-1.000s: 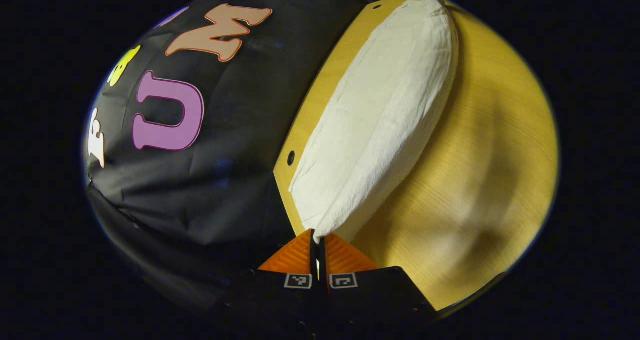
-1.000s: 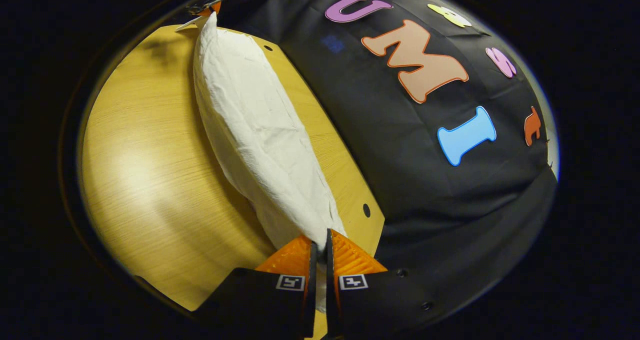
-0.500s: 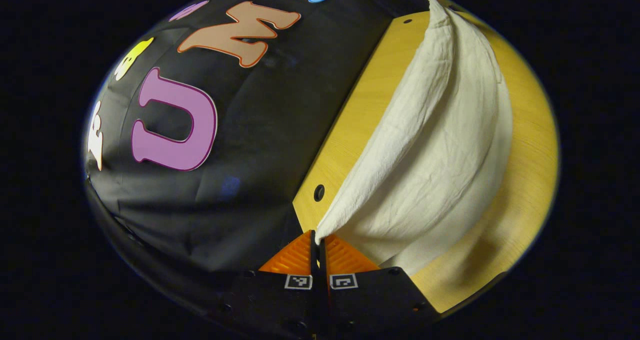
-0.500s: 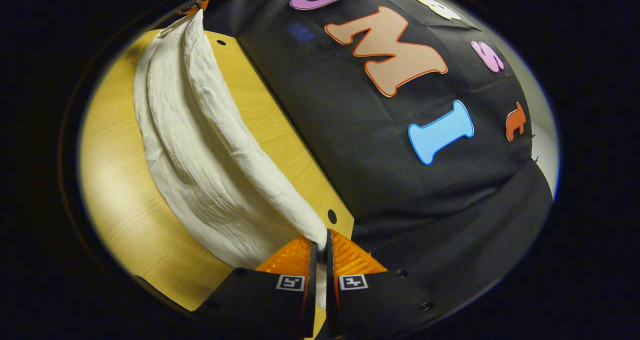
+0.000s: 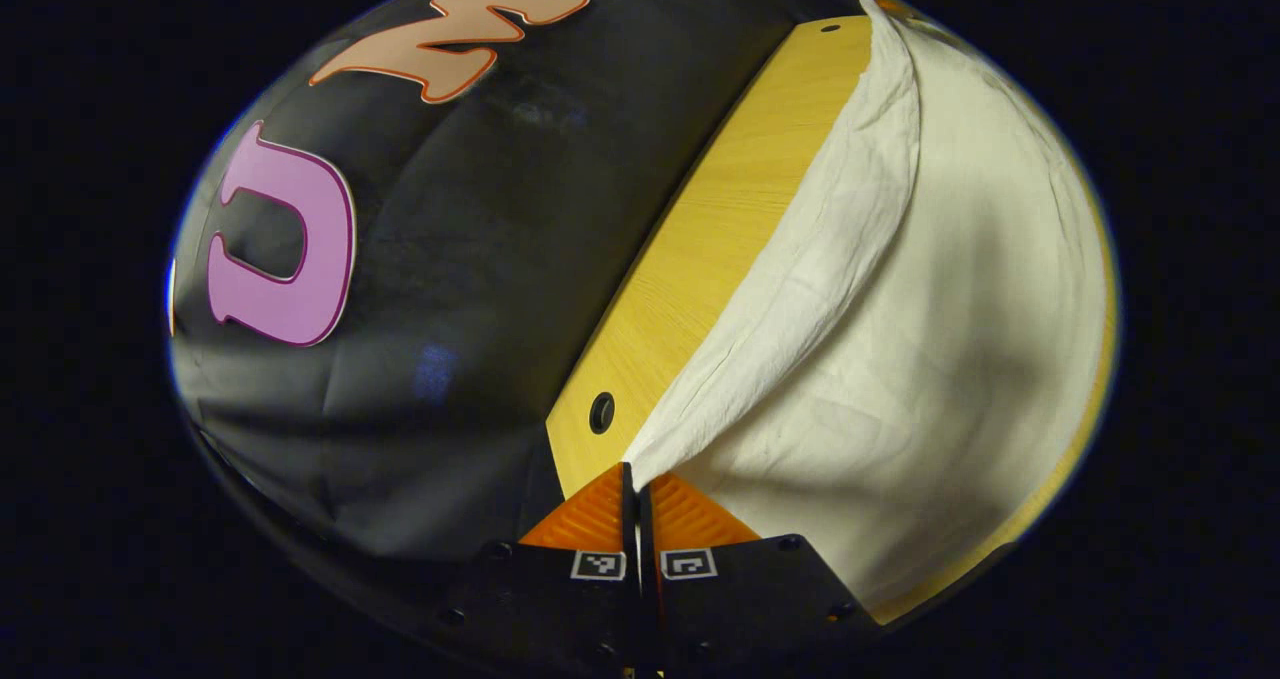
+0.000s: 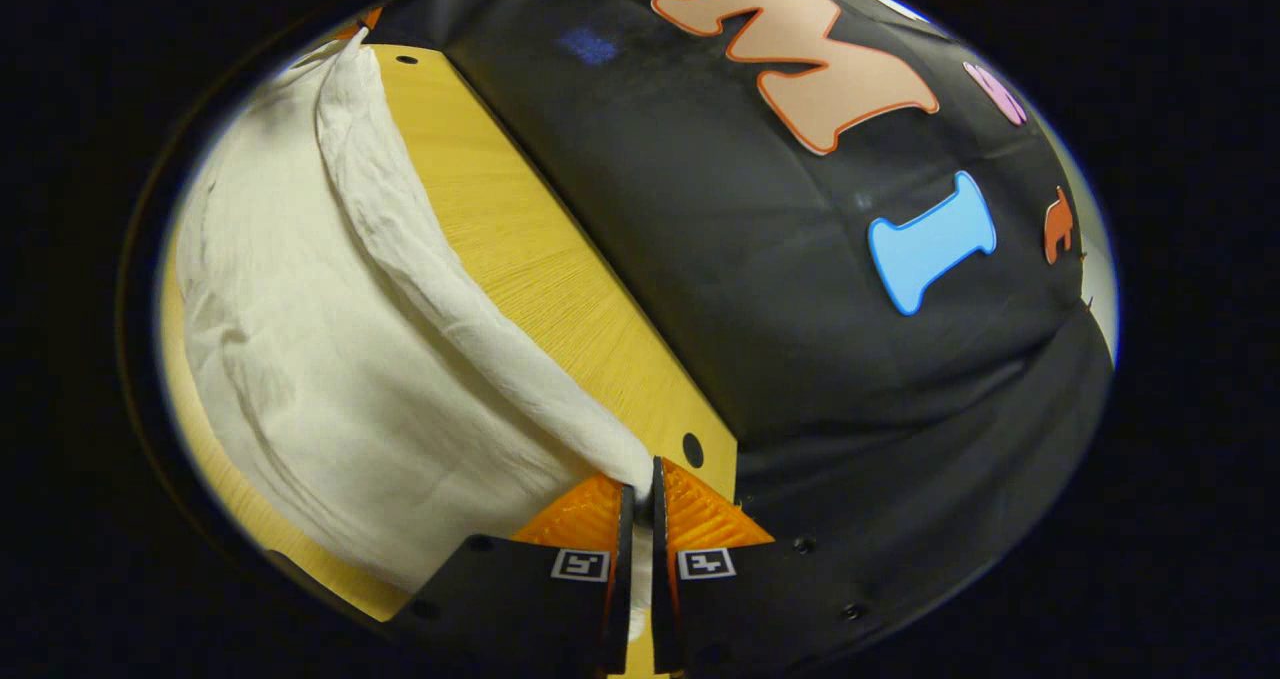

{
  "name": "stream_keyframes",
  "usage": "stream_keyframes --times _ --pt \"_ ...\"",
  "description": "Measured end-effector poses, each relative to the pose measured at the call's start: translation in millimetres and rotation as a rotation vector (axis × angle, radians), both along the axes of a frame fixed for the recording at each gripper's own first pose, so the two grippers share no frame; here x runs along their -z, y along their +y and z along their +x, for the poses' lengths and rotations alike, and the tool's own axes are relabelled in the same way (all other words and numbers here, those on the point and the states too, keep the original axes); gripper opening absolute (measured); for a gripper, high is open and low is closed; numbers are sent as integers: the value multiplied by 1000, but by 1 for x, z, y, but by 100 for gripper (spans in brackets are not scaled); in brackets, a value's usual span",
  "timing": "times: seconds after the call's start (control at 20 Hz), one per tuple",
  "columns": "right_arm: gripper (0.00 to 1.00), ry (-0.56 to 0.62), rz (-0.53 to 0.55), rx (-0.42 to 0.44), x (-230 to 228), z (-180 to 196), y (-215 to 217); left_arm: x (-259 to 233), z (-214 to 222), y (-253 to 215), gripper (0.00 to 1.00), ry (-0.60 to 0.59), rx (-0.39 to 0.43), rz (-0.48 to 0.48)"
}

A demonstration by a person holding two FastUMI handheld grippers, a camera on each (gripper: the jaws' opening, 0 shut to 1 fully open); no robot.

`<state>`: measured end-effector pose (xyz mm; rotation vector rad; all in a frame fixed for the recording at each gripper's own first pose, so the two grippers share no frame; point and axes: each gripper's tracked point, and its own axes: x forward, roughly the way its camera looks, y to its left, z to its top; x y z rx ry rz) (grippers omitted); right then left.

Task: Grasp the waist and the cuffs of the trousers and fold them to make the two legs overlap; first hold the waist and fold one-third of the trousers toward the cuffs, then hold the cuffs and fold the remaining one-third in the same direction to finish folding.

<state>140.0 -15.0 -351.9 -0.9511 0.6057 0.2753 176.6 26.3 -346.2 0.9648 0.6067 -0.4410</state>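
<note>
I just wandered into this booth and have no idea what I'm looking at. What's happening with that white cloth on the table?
A person is folding a pair of white fabric trousers on a yellow wooden table, using a handheld two-finger gripper in each hand. The left gripper and the right gripper are each clamped shut on one end of the same long edge of the cloth. That edge is raised, strung between them near the table's far side, while the rest of the trousers spreads out on the tabletop below.

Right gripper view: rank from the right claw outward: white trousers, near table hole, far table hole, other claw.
1. White cloth trousers: pinched in the right claw.
2. Near round hole: just right of it, in the yellow wooden table.
3. Far round hole: top corner.
4. Left claw: beyond, upper left.
</note>
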Motion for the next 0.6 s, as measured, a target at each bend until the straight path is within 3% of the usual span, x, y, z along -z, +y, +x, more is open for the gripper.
stream_keyframes --times 0.1,0.25,0.3,0.4,0.45,0.6 --pt "9 41 9 33 30 5 1 11 5 -2 0 -6 -24 23" --pt "16 65 27 71 44 5 3 19 7 -3 0 5 -55 5" --pt "43 57 53 72 41 4 8 23 4 -9 4 29 -60 -33" --pt "100 33 132 85 25 -2 15 26 -10 -17 64 59 -87 -97" --pt "98 18 161 101 19 0 12 20 -9 -16 94 46 -104 -120" --pt "98 -4 272 188 -3 -14 2 -4 -20 -33 95 14 -152 -230"
